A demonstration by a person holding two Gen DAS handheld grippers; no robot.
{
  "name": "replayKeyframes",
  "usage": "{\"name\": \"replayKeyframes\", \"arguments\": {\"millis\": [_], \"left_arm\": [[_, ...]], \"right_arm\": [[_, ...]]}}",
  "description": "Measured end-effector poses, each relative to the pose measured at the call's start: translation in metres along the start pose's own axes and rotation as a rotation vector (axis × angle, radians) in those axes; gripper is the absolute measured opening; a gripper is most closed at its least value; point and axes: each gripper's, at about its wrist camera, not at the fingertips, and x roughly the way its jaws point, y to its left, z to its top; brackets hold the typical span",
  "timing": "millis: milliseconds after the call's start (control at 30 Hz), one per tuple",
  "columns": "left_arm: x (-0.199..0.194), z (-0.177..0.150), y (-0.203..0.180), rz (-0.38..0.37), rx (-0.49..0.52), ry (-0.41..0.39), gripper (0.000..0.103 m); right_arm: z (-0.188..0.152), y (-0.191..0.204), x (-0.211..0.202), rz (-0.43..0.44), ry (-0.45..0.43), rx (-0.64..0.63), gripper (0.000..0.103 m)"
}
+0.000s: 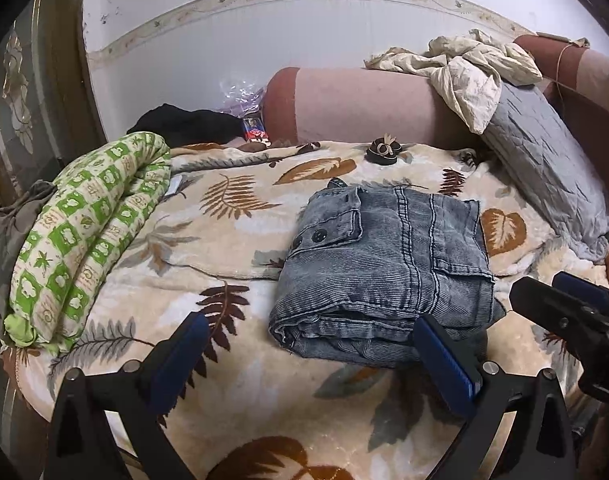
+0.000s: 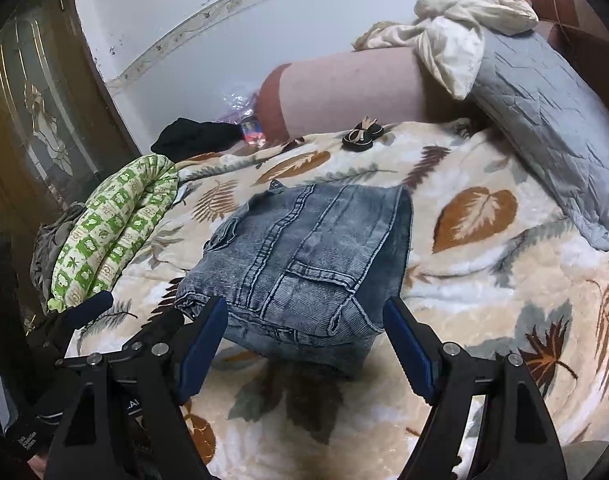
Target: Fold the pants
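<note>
Pants [image 1: 384,272] folded, near edge behind tongs [image 1: 312,344]

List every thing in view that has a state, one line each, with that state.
denim pants: folded into a compact stack, lying on the leaf-print blanket, not gripped.
left hand-held gripper: open, empty, at the stack's near edge.
right hand-held gripper: open, empty, jaws on either side of the stack's near corner.
green checked quilt: rolled up.
cream cloth: crumpled on the bolster.
grey pillow: leaning, tilted.
</note>
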Motion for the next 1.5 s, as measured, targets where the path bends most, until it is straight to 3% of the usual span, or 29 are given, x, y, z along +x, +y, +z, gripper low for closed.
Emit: {"name": "replayKeyframes", "arguments": {"millis": [200,467,800,1500], "left_arm": [[0.0,0.0,0.001,0.012,-0.003,0.001,0.103],[0.0,0.001,0.009,0.016,-0.036,-0.003,0.103],[-0.002,0.002,0.01,0.027,-0.037,-0.014,0.103],[-0.001,0.001,0.008,0.023,-0.024,-0.013,0.103]], "right_arm": [[0.001,0.002,-0.003,-0.065,-0.026,-0.015,0.081],[0.0,-0.004,0.001,-0.03,0.012,0.046,0.081],[0.0,0.007,-0.003,-0.036,0.006,-0.014,0.081],[0.002,0.005,-0.006,-0.049,-0.011,-0.016,0.081]]}}
